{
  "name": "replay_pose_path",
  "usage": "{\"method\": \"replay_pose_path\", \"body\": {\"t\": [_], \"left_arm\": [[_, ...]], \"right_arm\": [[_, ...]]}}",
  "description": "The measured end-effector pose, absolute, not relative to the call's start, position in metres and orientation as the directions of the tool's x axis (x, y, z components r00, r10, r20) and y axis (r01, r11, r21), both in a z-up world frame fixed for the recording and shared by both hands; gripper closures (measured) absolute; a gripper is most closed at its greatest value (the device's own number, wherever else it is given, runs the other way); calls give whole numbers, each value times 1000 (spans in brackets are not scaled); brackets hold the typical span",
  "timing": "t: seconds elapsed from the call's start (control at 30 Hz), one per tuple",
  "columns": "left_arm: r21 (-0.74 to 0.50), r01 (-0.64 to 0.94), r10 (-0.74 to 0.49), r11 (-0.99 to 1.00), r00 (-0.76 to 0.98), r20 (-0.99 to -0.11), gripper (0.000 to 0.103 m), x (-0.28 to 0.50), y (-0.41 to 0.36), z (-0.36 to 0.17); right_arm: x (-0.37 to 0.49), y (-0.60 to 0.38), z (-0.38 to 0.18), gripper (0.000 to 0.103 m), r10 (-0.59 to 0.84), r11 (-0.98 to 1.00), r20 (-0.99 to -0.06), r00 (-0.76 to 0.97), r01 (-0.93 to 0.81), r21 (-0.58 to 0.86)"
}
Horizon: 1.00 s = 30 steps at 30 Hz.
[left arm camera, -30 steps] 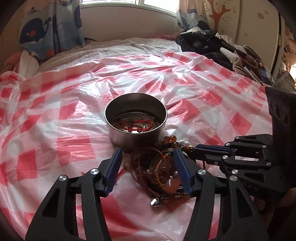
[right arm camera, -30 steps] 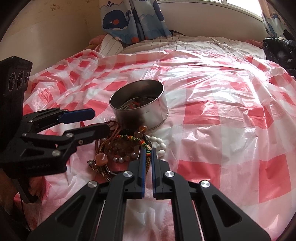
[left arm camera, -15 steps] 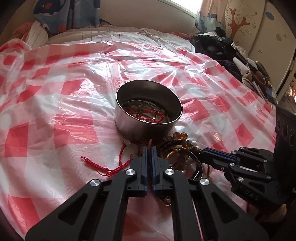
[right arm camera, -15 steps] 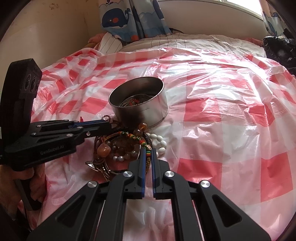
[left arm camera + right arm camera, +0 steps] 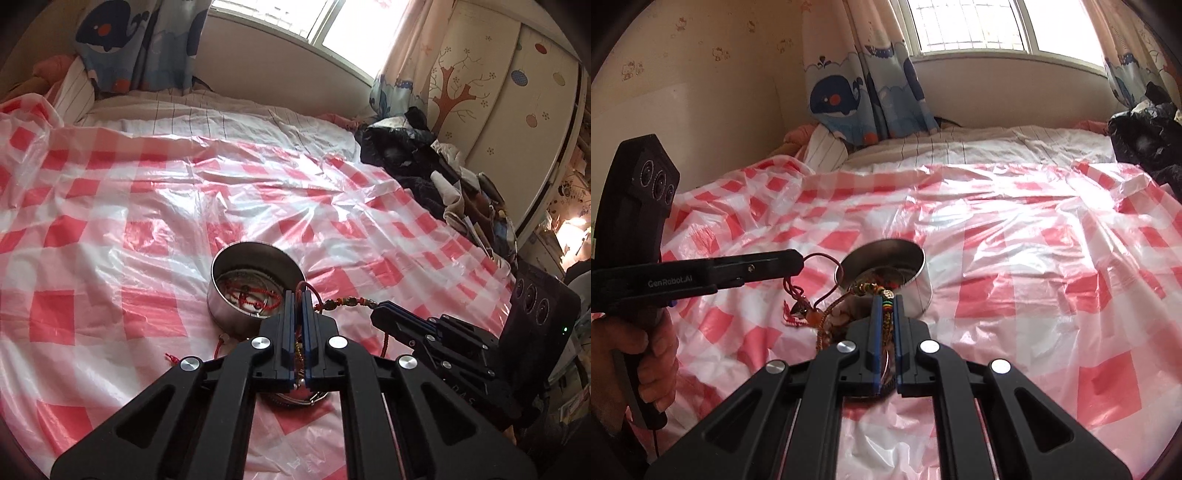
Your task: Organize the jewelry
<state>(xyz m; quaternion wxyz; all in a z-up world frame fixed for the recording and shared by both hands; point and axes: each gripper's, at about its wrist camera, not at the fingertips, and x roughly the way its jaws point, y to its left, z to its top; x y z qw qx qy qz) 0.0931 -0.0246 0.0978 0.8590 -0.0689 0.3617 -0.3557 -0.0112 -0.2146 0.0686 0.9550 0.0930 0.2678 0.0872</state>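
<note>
A round steel tin sits on the red-checked plastic sheet and holds a red bead string. It also shows in the right wrist view. My left gripper is shut on a red cord and is raised near the tin's right rim. It also shows in the right wrist view. My right gripper is shut on a multicoloured beaded bracelet. A beaded strand stretches between the two grippers. The tangled jewelry pile hangs below them, partly hidden by my fingers.
A heap of dark clothes and bags lies on the bed's right side. Whale-print curtains and a window are behind the bed. A wardrobe stands at the right.
Both grippers have risen off the sheet, lifting the tangled jewelry. The beaded strand is now pulled taut between them. The left gripper shut on the red cord half a second ago.
</note>
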Motion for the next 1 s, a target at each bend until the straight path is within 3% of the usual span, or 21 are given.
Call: {"method": "replay_pose_path", "body": {"t": [0.27,0.4,0.47,0.5,0.6,0.63,0.7,0.87,1.0], "left_arm": [[-487,498,-696,717,537,-476,100,132,-24,107],[-542,435,-695,719,479,-537,98,167,-42,78],[-513,367,-630,776,409,-660,65,182,-53,52],[-502,347,-609,793,398,-686,60,181,-53,44],[-439,366,-568,821,437,-698,53,163,-46,48],[-419,369,-554,830,460,-693,47,156,-40,54],[-411,360,-544,838,488,-682,44,145,-27,63],[-377,367,-523,851,510,-683,31,106,-6,71],[-340,365,-492,867,515,-702,28,75,7,57]], "right_arm": [[22,-212,90,97,196,971,-462,865,-106,212],[53,-208,84,97,151,981,-484,862,-73,177],[76,-205,66,97,172,981,-560,810,-88,174],[85,-203,56,96,183,980,-589,787,-95,177],[99,-200,35,96,208,976,-654,728,-107,191],[97,-202,34,91,204,976,-651,732,-100,193],[89,-203,40,60,185,979,-629,755,-89,181],[63,-206,52,58,150,985,-604,783,-65,159],[63,-197,59,57,165,984,-601,782,-85,159]]}}
